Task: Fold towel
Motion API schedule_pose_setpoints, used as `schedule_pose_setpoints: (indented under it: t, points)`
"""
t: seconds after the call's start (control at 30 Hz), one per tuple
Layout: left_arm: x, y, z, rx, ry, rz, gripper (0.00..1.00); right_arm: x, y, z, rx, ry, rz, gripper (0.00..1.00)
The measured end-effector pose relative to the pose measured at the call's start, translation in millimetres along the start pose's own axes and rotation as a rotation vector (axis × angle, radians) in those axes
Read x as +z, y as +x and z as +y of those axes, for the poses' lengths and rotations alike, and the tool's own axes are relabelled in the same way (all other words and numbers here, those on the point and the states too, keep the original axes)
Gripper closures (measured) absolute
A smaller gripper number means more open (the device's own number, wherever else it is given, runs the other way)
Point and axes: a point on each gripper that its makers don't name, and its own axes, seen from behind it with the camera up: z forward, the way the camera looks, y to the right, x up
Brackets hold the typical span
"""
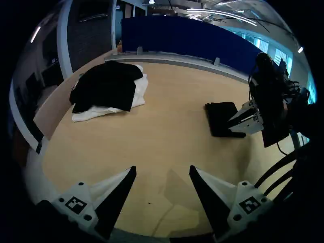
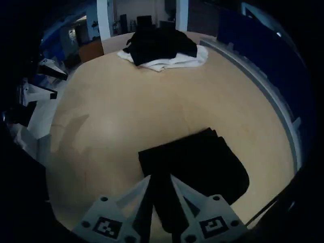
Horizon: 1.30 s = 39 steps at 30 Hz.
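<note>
Holding the left hand-held gripper [image 1: 162,167] low over bare wooden tabletop [image 1: 170,121], released, fingers spread wide apart with nothing between them

Hovering the right hand-held gripper [image 2: 160,176] over the near edge of the folded black towel [image 2: 202,162], fingers drawn in to a slim gap with dark cloth showing between them; not managing to tell whether pinching the cloth or merely resting above it

Seeing, in the left gripper view, that same right hand-held gripper reaching in from the right side, fingertips meeting the right edge of the folded black towel, which is lying flat as a compact rectangle on the tabletop's right part, well apart from the left hand-held gripper

Seeing, in the right gripper view, the left hand-held gripper off at the left edge of the tabletop, fingers parted

Farther back, finding a loose black cloth [image 1: 105,85] heaped on top of a rumpled white cloth [image 1: 139,91], both sitting near the far edge of the tabletop, well apart from the folded black towel

Beyond the tabletop's far rim, making out a blue partition [image 1: 190,40] standing upright along it
</note>
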Motion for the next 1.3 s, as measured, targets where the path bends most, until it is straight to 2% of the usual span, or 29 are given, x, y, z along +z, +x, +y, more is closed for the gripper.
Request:
schedule_pose_setpoints:
  t: [0.03, 0.13, 0.37, 0.43, 0.57, 0.87, 1.3]
  points:
    - [-0.2, 0, -0.7, 0.0, 0.001, 0.0, 0.03, -1.2, 1, 1, -0.001, -0.006, 0.01, 0.5]
    - [-0.2, 0, -1.6, 0.001, 0.001, 0.0, 0.03, -4.5, 2, 1, 0.002, -0.006, 0.026, 0.36]
    - [1.6, -1, -0.3, 0.013, -0.002, -0.002, 0.03, -13.8, 1, 4, 0.015, -0.028, 0.041, 0.24]
    - [2.3, -1, 0.0, 0.018, -0.003, -0.003, 0.02, -19.4, -1, 5, 0.025, -0.041, 0.047, 0.23]
    - [3.3, 0, 1.1, 0.024, -0.006, -0.004, 0.03, -33.3, -10, 10, 0.055, -0.078, 0.054, 0.15]
    - [3.5, 6, 3.6, 0.04, -0.014, -0.003, 0.02, -64.9, -53, 27, 0.157, -0.175, 0.044, 0.15]
    - [3.1, 8, 9.5, 0.053, -0.024, -0.003, 0.02, -58.9, -78, 17, 0.226, -0.198, 0.022, 0.15]
